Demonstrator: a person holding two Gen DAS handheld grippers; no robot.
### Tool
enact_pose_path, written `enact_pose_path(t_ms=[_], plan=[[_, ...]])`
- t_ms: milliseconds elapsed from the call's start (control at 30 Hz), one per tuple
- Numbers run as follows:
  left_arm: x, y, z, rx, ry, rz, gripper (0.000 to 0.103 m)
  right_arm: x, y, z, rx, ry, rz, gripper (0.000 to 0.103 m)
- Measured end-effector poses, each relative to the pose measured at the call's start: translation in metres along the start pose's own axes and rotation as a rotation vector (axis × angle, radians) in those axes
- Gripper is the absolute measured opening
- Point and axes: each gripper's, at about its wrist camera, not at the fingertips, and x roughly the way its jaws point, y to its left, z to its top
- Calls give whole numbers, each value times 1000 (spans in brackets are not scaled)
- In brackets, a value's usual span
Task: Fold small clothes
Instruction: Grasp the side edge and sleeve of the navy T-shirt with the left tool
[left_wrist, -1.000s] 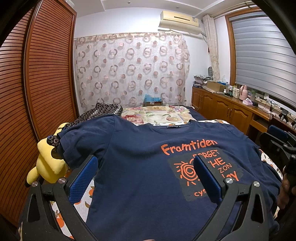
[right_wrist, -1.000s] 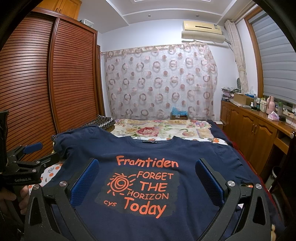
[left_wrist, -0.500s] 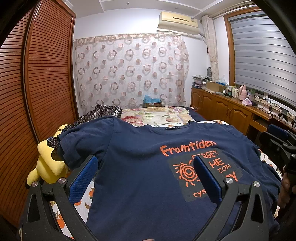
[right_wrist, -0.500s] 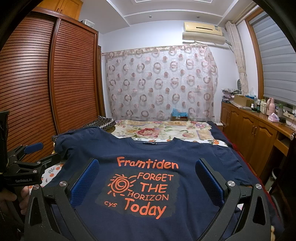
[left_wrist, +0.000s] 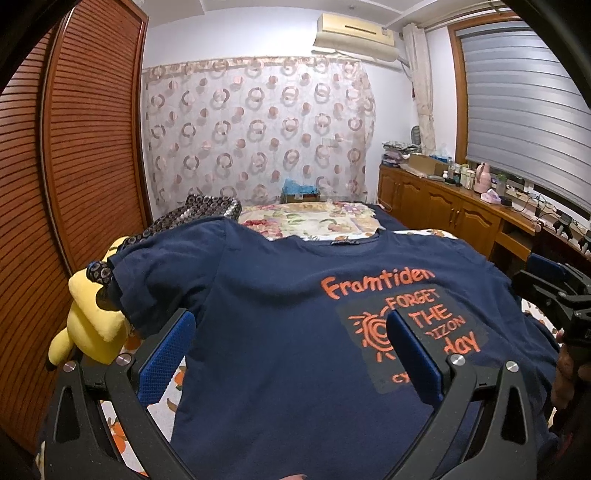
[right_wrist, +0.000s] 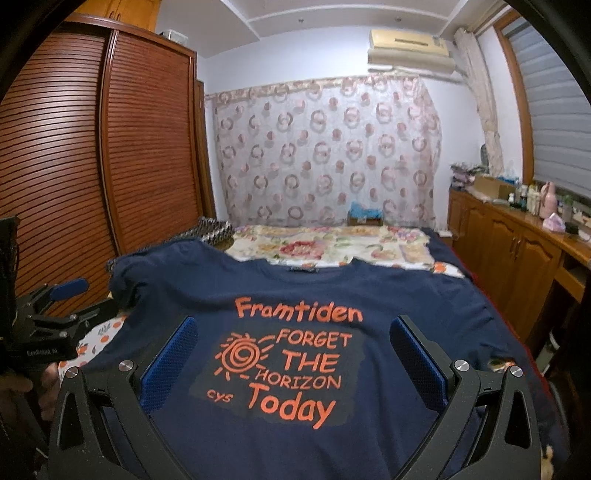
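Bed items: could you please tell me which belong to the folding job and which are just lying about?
Job: T-shirt, left gripper, right gripper.
Lying about: yellow plush, patterned cloth, floral sheet.

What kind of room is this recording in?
Most likely a home bedroom: a bed with floral bedding holds the T-shirt, a louvred wardrobe lines one wall, and a curtain hangs beyond the bed.

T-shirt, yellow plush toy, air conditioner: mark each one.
T-shirt (right_wrist: 295, 373), right wrist view, on the printed chest panel.
yellow plush toy (left_wrist: 90, 328), left wrist view, on its body.
air conditioner (right_wrist: 410, 50), right wrist view, on its front.
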Motion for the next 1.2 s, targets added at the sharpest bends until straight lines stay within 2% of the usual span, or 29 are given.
enact_pose_path(t_ms=[533, 833, 967, 1200], plan=[[34, 71, -18, -41, 106, 45, 103, 36, -17, 5, -39, 127, 94, 103], [44, 112, -13, -49, 145, 50, 103, 51, -27, 12, -47, 222, 124, 103], [55, 136, -1, -50, 155, 56, 95, 56, -27, 21, -70, 227, 139, 103], [90, 176, 20, -48, 194, 88, 63, 68, -23, 25, -104, 223, 165, 103]])
